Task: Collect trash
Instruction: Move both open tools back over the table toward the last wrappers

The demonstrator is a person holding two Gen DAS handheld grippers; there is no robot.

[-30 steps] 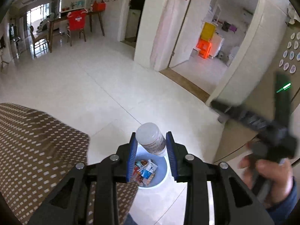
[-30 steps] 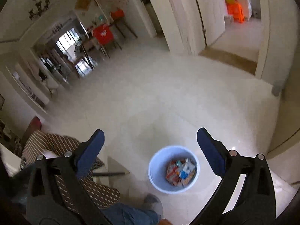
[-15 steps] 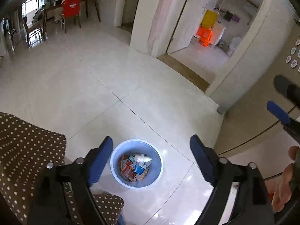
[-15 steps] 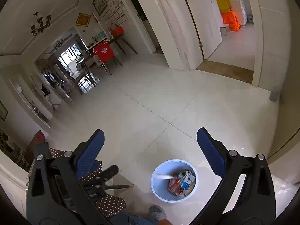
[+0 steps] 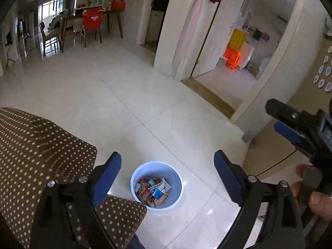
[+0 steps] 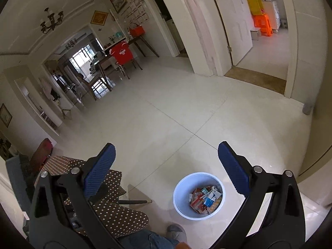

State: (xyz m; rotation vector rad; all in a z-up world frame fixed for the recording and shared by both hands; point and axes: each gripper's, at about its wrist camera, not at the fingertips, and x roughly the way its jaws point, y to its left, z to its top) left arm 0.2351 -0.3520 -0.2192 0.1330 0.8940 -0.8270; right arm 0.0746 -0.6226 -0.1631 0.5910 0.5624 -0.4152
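My left hand-held gripper (image 5: 167, 161) hung above the floor with its jaws opening and nothing between them, the white bin (image 5: 157, 185) of trash (image 5: 153, 191) standing on the tiles directly below and between its blue pads. My right hand-held gripper (image 6: 166, 153) was spread wide and empty too, the bin (image 6: 198, 195) below it, toward its right finger (image 6: 233, 170), near the polka-dot cushion (image 6: 116, 215).

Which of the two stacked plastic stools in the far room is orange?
The lower stool is orange; the stool on top is yellow.
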